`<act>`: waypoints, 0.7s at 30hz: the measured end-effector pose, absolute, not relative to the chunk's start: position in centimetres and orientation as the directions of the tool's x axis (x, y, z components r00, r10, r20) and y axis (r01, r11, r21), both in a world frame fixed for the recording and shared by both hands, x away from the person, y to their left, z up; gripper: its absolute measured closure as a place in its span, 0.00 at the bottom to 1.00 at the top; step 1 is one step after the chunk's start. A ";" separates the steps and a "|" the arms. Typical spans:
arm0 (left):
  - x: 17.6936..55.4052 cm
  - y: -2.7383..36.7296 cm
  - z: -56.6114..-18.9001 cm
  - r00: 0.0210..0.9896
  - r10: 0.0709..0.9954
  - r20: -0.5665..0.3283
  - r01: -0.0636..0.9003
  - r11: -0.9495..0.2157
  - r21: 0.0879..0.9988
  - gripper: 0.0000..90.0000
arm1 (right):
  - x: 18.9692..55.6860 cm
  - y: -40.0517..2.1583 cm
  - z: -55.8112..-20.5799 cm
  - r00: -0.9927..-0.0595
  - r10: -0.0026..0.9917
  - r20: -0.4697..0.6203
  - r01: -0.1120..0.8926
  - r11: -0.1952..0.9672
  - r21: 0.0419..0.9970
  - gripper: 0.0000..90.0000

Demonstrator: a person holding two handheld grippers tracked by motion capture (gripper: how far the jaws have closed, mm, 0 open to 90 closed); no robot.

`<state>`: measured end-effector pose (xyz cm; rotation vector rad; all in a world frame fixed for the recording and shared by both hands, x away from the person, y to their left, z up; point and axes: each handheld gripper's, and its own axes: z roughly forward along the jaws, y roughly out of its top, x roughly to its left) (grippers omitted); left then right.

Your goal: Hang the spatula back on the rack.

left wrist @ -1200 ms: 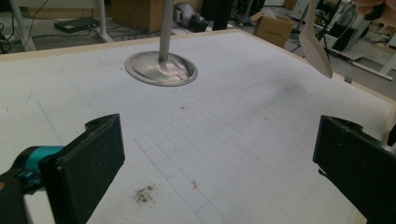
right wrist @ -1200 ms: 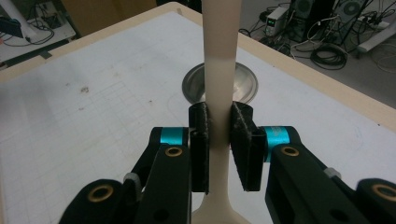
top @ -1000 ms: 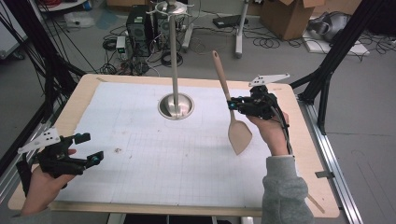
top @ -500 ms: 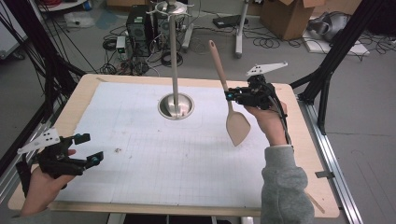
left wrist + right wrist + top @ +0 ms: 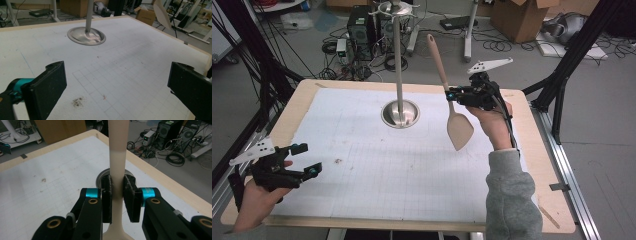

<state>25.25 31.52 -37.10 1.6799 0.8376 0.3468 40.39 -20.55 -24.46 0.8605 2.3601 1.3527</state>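
Observation:
A beige wooden spatula [image 5: 458,127] hangs in the air over the right half of the table, blade down, handle tilted up and back. My right gripper [image 5: 452,94] is shut on its handle [image 5: 117,167] just above the blade. The blade's edge [image 5: 162,12] appears at the top of the left gripper view. A steel pole [image 5: 397,60] rises from a round metal base [image 5: 401,113] at the table's middle back. My left gripper [image 5: 307,160] is held low at the front left corner, open, with nothing between its pads [image 5: 48,88].
A white gridded mat [image 5: 377,165] covers the wooden table [image 5: 544,150], with a small brown stain [image 5: 78,102] near the left gripper. Cables, a computer tower [image 5: 362,22] and cardboard boxes [image 5: 517,17] lie on the floor behind. Black frame struts [image 5: 574,55] stand at both sides.
My right gripper has lifted the spatula higher and carried it slightly left and back, its handle standing more upright. The left gripper has stayed in place.

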 end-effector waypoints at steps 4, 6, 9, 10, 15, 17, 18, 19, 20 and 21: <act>25.2 31.6 -37.0 0.698 0.686 -0.204 0.341 -0.068 0.937 0.03 | 40.7 -20.3 -24.2 -0.784 0.619 0.049 0.352 0.379 0.856 0.87; 25.1 31.7 -37.0 0.699 0.686 -0.202 0.338 -0.068 0.939 0.03 | 40.9 -20.1 -24.0 -0.782 0.621 0.054 0.357 0.375 0.856 0.87; 25.0 31.9 -37.0 0.695 0.689 -0.207 0.341 -0.063 0.938 0.03 | 41.0 -19.8 -23.5 -0.786 0.616 0.051 0.349 0.374 0.859 0.87; 25.0 31.9 -37.0 0.695 0.689 -0.205 0.342 -0.066 0.937 0.03 | 41.0 -19.6 -23.3 -0.788 0.613 0.050 0.345 0.373 0.861 0.87; 24.9 32.0 -37.0 0.694 0.689 -0.208 0.341 -0.060 0.938 0.03 | 41.2 -19.3 -22.9 -0.787 0.614 0.051 0.344 0.369 0.863 0.87; 24.9 32.0 -37.1 0.694 0.690 -0.207 0.342 -0.063 0.937 0.03 | 41.4 -19.1 -23.0 -0.789 0.612 0.054 0.345 0.369 0.863 0.87; 24.9 32.0 -37.1 0.694 0.690 -0.203 0.343 -0.069 0.937 0.03 | 41.5 -19.0 -23.0 -0.791 0.609 0.052 0.342 0.370 0.864 0.87; 24.9 32.0 -37.1 0.695 0.690 -0.203 0.342 -0.069 0.937 0.03 | 41.6 -19.0 -23.0 -0.790 0.611 0.054 0.345 0.369 0.863 0.87; 24.8 31.9 -37.1 0.694 0.690 -0.205 0.343 -0.067 0.937 0.03 | 41.8 -18.9 -23.0 -0.787 0.614 0.054 0.346 0.368 0.863 0.87; 24.8 31.9 -37.1 0.693 0.691 -0.205 0.343 -0.066 0.937 0.03 | 41.9 -18.9 -23.0 -0.785 0.617 0.058 0.350 0.364 0.863 0.87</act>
